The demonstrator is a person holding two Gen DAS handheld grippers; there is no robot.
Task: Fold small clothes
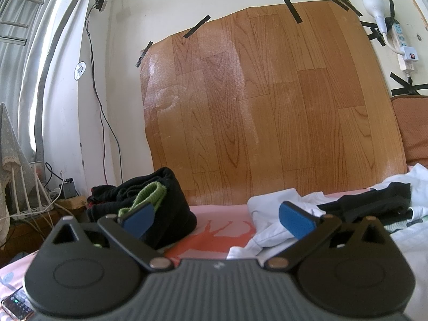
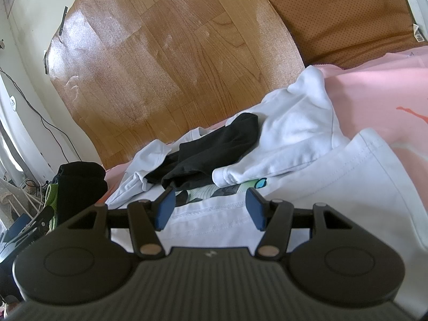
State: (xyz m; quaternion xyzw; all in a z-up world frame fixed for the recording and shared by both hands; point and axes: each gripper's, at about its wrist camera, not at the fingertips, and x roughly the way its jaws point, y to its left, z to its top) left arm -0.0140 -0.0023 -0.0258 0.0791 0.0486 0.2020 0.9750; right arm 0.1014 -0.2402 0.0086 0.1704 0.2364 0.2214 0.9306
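Note:
My left gripper [image 1: 216, 218] is open and empty, low over the pink bedsheet [image 1: 214, 216]. A black folded garment with a green cuff [image 1: 160, 200] lies just left of its left finger. A pile of white clothes [image 1: 270, 208] with a black piece [image 1: 374, 206] lies to its right. My right gripper [image 2: 210, 207] is open and empty, just above a white printed T-shirt [image 2: 347, 187]. Beyond its fingertips lie a black garment [image 2: 214, 157] and a crumpled white garment [image 2: 297, 123]. The black folded garment [image 2: 80, 184] shows at the left.
A wood-pattern sheet [image 1: 254, 101] is taped to the wall behind the bed. A brown cushion [image 2: 334, 13] leans at the right. Cables and a white rack [image 1: 26, 195] stand at the left. A power strip [image 1: 404, 45] hangs on the wall. A phone [image 1: 16, 306] lies at bottom left.

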